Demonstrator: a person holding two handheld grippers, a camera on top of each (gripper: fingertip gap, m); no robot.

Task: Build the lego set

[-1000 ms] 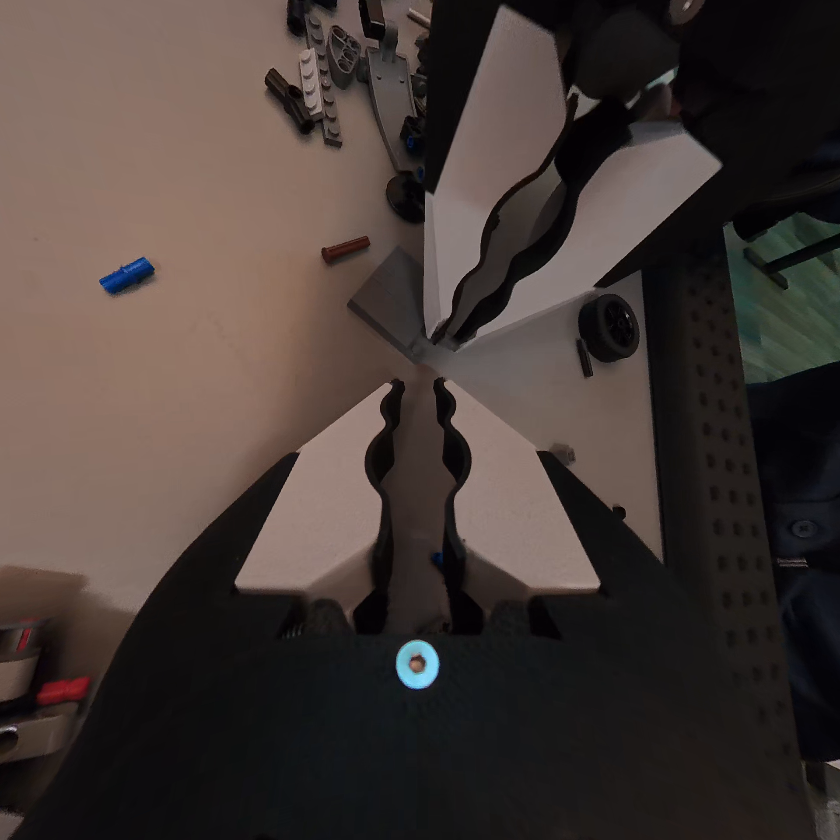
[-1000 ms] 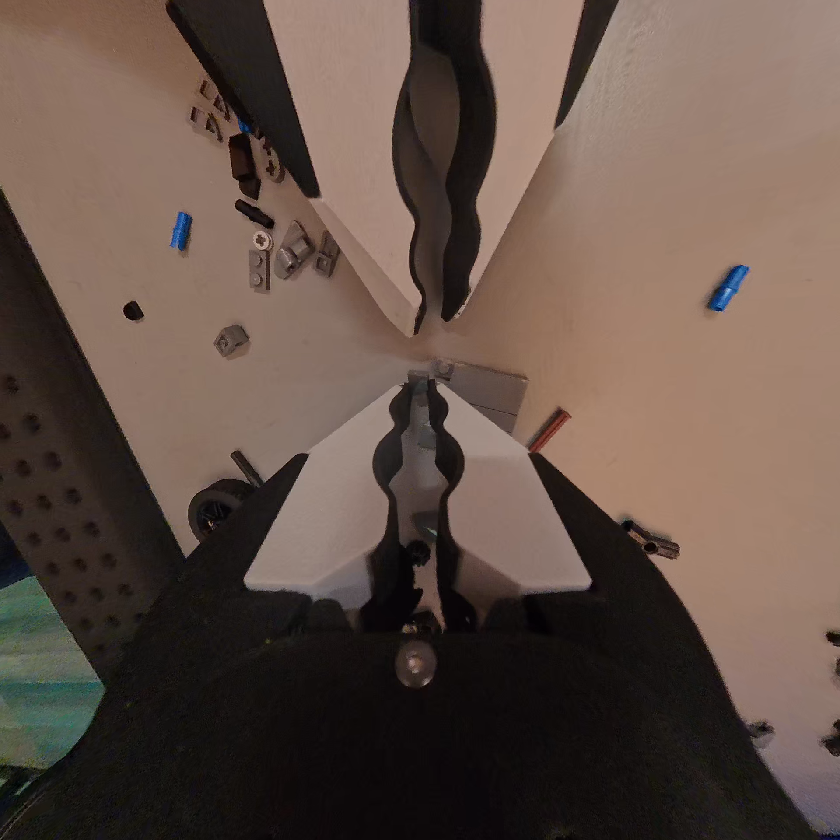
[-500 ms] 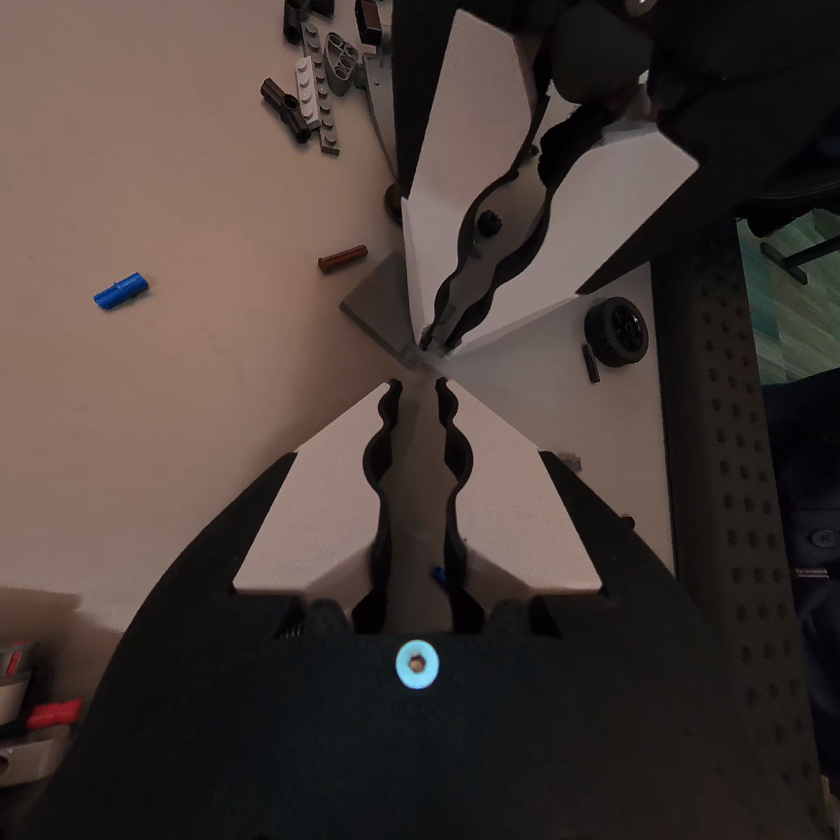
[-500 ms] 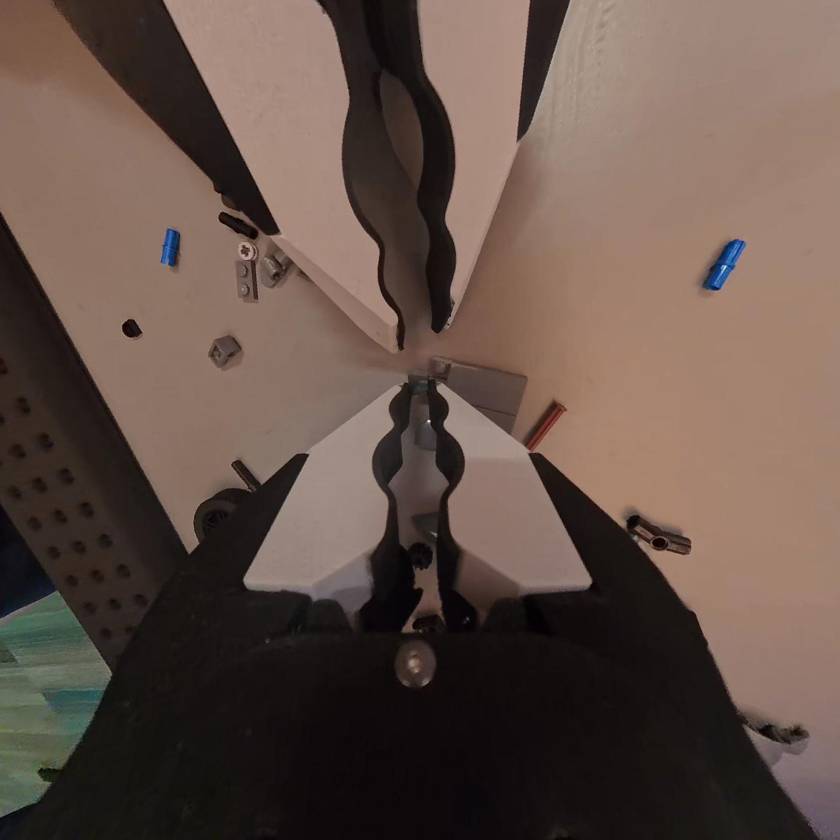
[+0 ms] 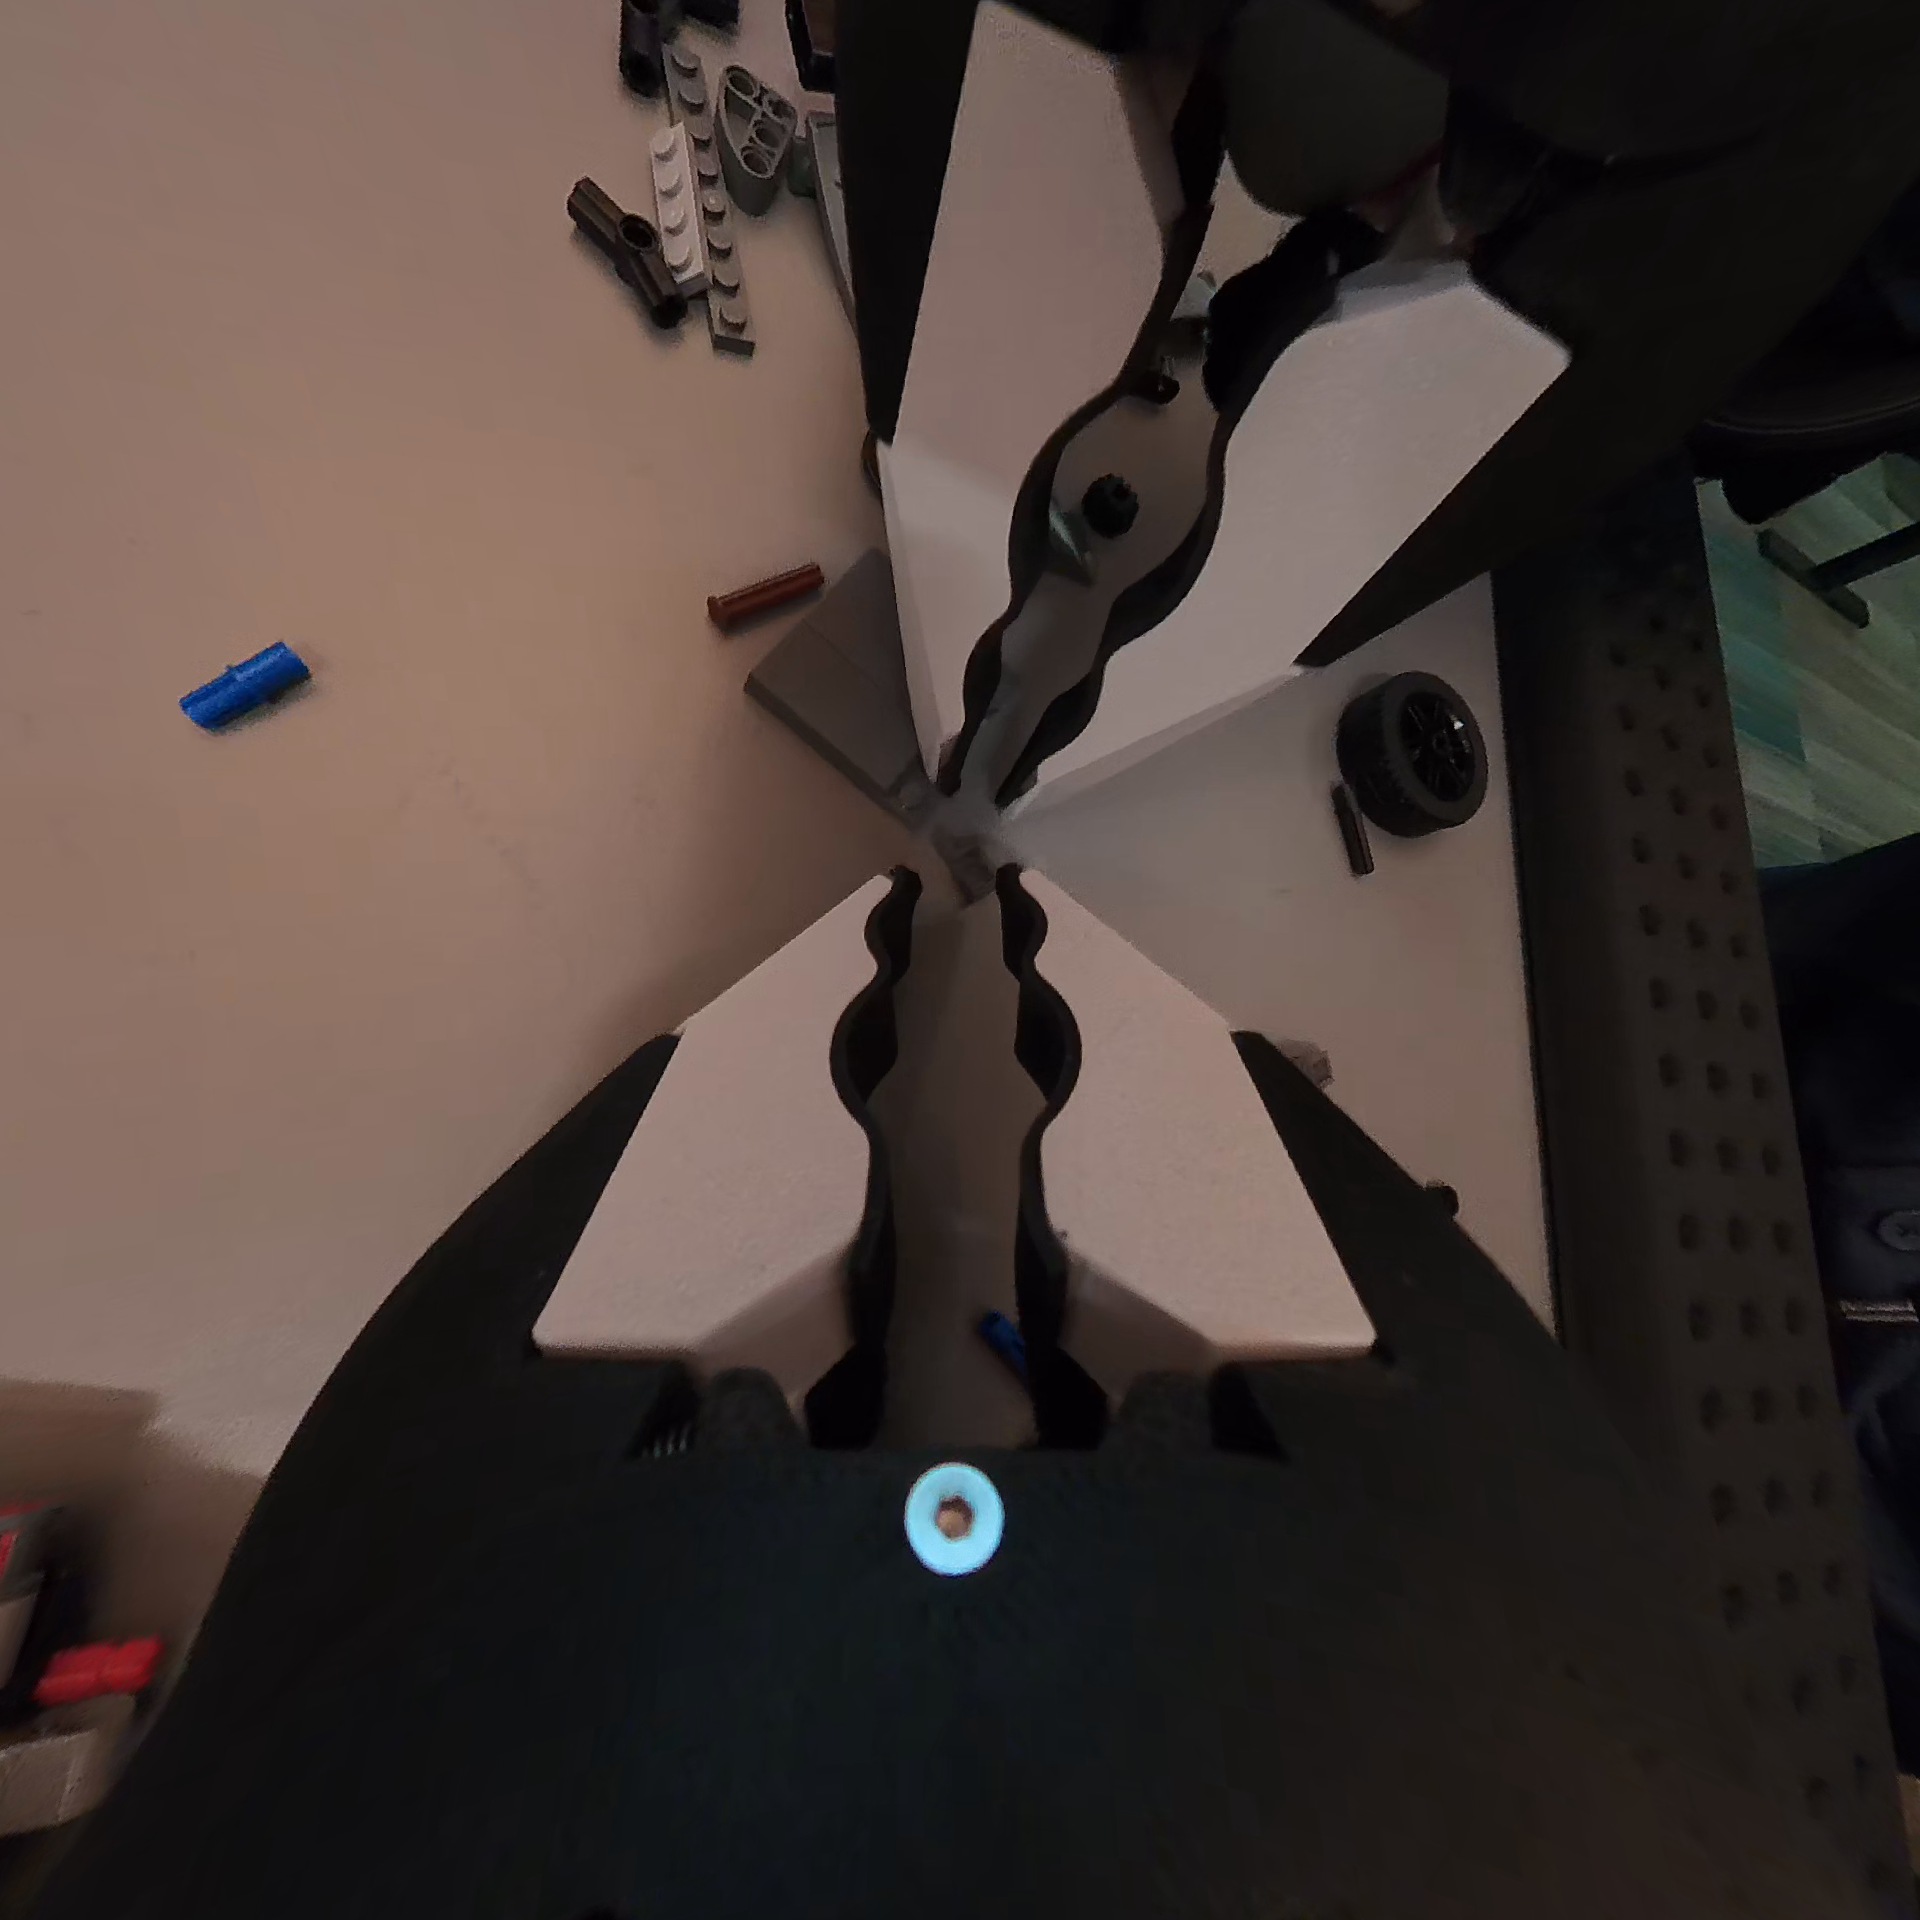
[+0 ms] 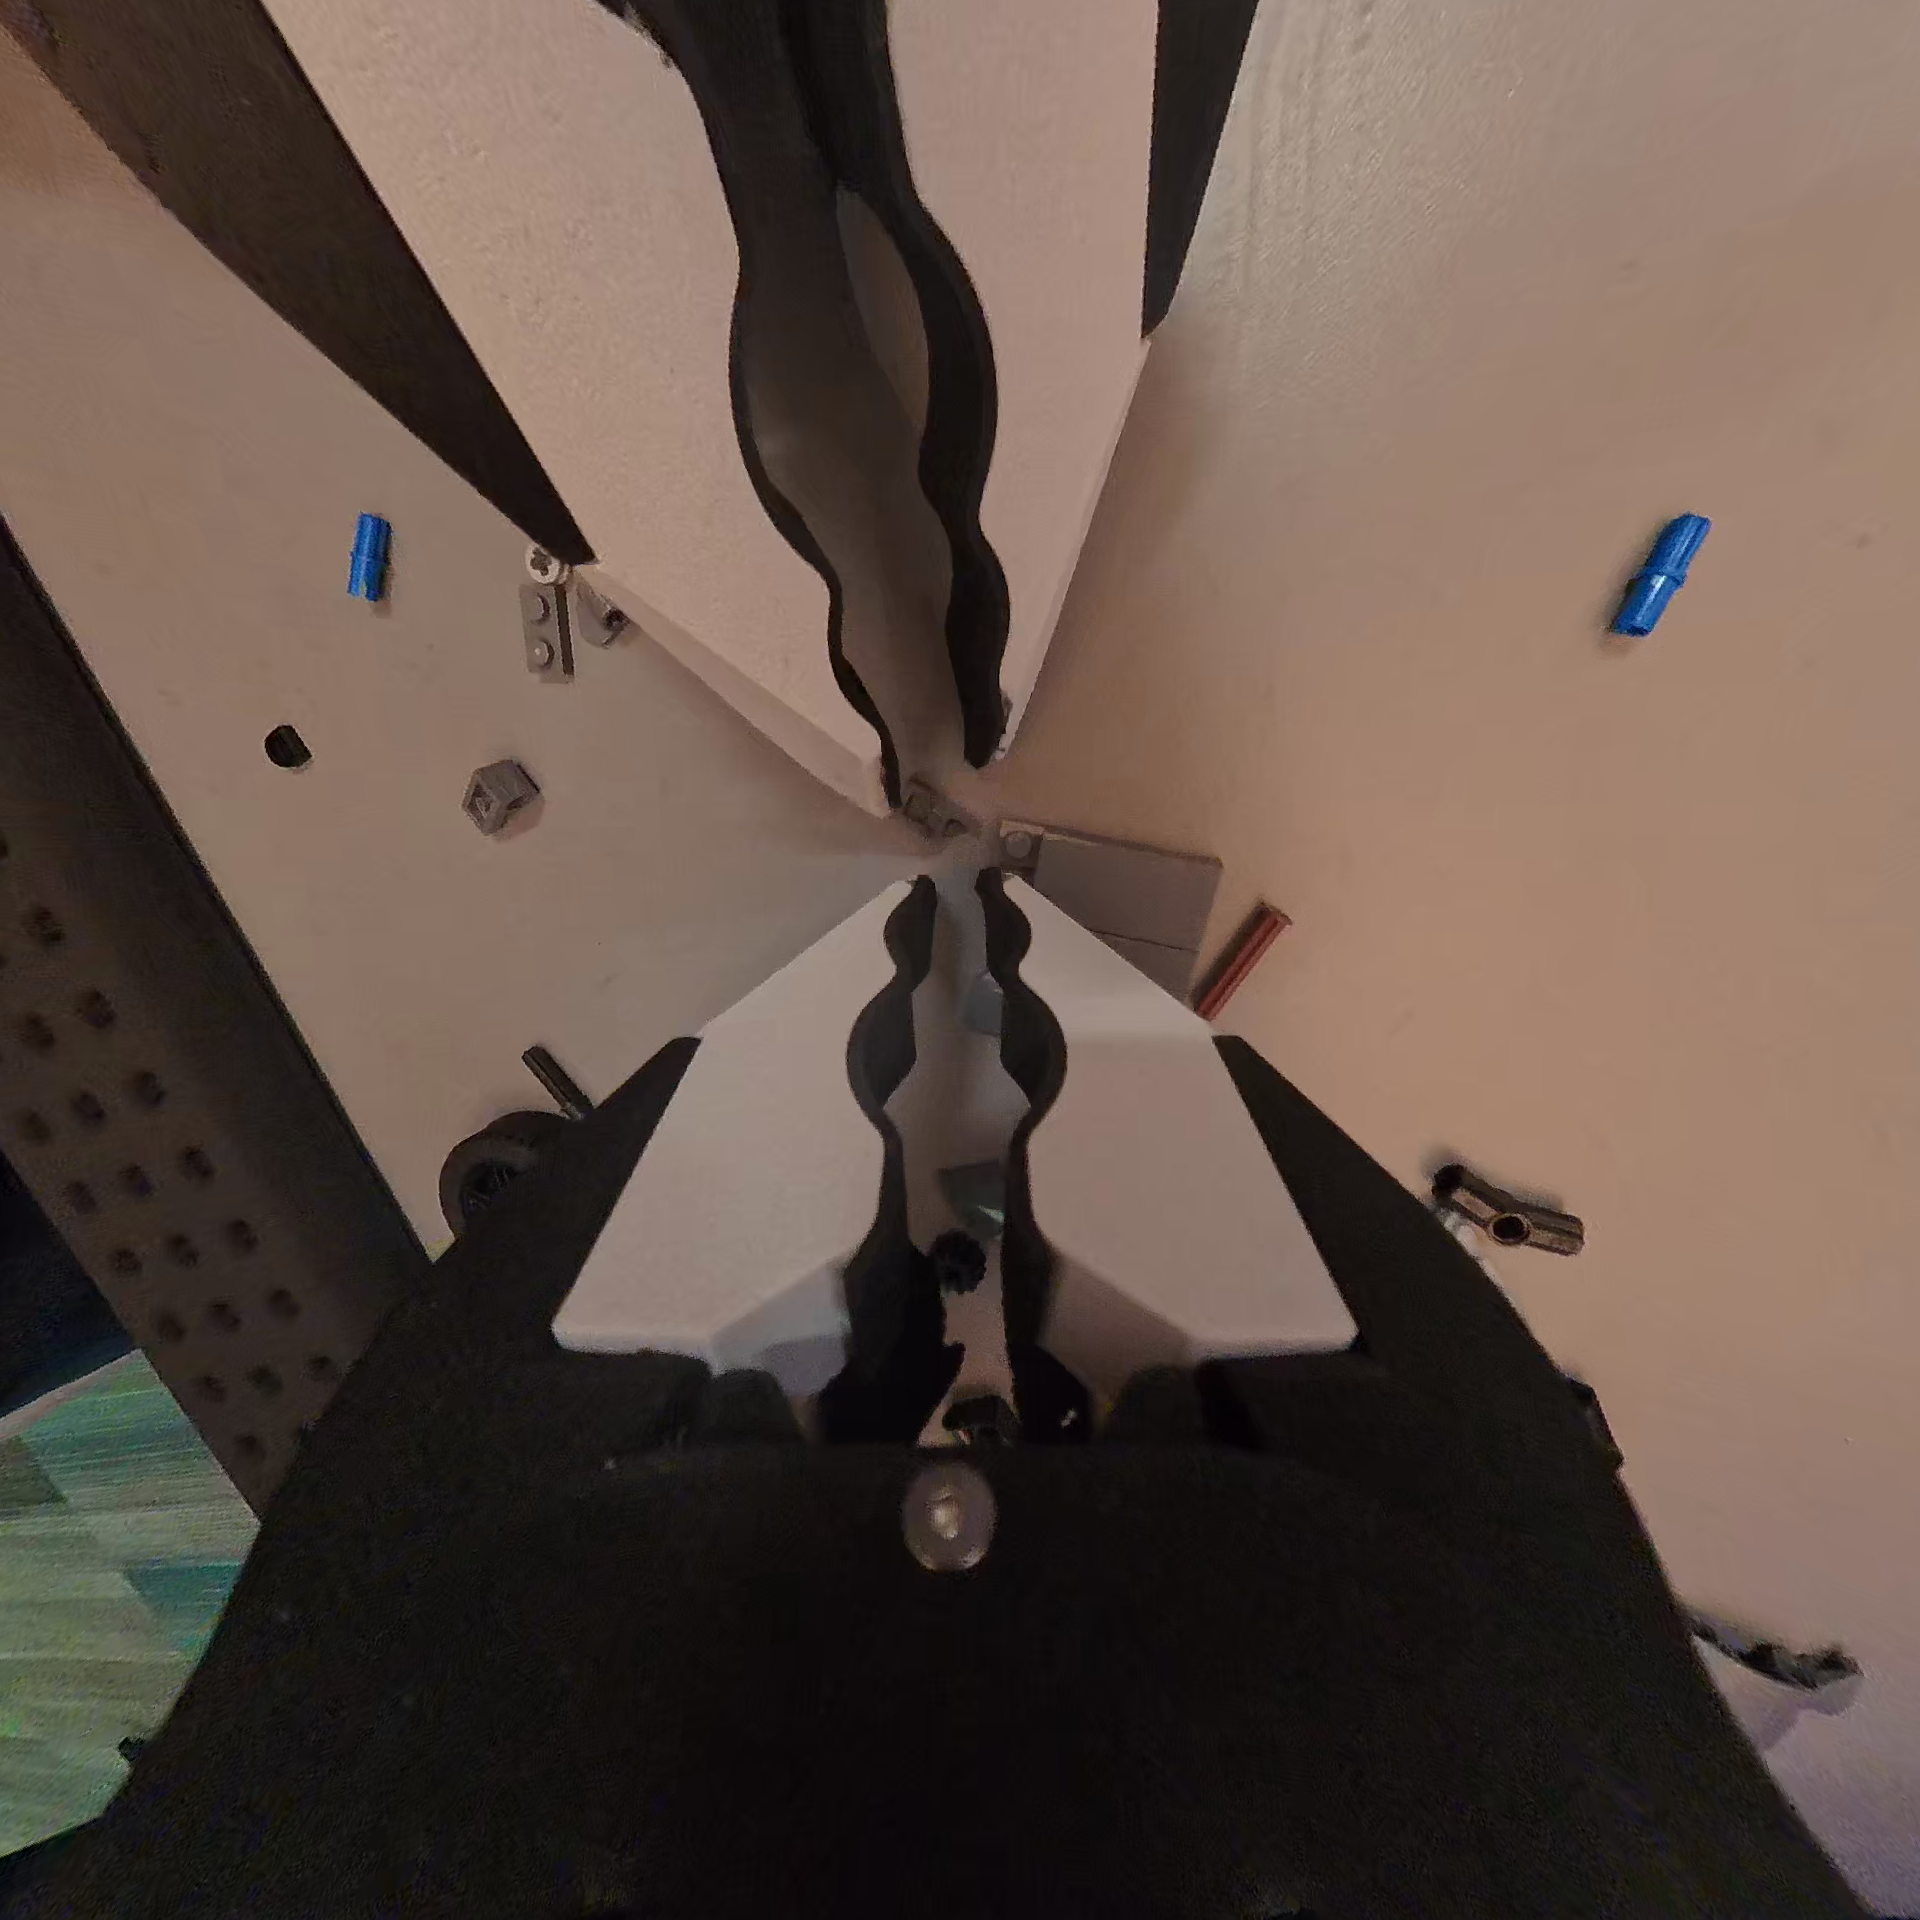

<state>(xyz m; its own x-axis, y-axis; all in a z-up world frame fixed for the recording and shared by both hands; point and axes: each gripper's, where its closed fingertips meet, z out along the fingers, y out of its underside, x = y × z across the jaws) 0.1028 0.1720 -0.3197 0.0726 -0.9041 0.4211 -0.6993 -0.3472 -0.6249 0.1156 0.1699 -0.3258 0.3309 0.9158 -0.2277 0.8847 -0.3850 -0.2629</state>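
Note:
A small grey lego piece [image 5: 971,868] lies on the pale table between my two grippers' tips, which face each other. It also shows in the right wrist view [image 6: 930,810]. My left gripper [image 5: 956,881] has its jaws a little apart, with the piece at its tips, nearer the right finger. My right gripper [image 6: 954,888] is narrowly open just short of the piece, with bare table between its tips. A flat grey slab [image 5: 842,686] lies beside the tips, also in the right wrist view [image 6: 1127,883].
A brown axle [image 5: 764,595] and a blue pin [image 5: 244,686] lie left of the slab. A black wheel [image 5: 1413,753] sits by the black perforated frame [image 5: 1662,935]. Grey plates and connectors [image 5: 707,218] are piled at the back. Small grey bricks [image 6: 499,795] lie loose. Only a small space, under 4 cm, lies between the two pairs of fingers. The brown axle [image 5: 764,595] is about 5 cm from my right fingertips. It turns up in the right wrist view [image 6: 1241,965] as well.
The small grey piece was between my right gripper's tips. It now lies just beyond them at the left gripper's tips. The right jaws have opened slightly and both grippers have drawn closer.

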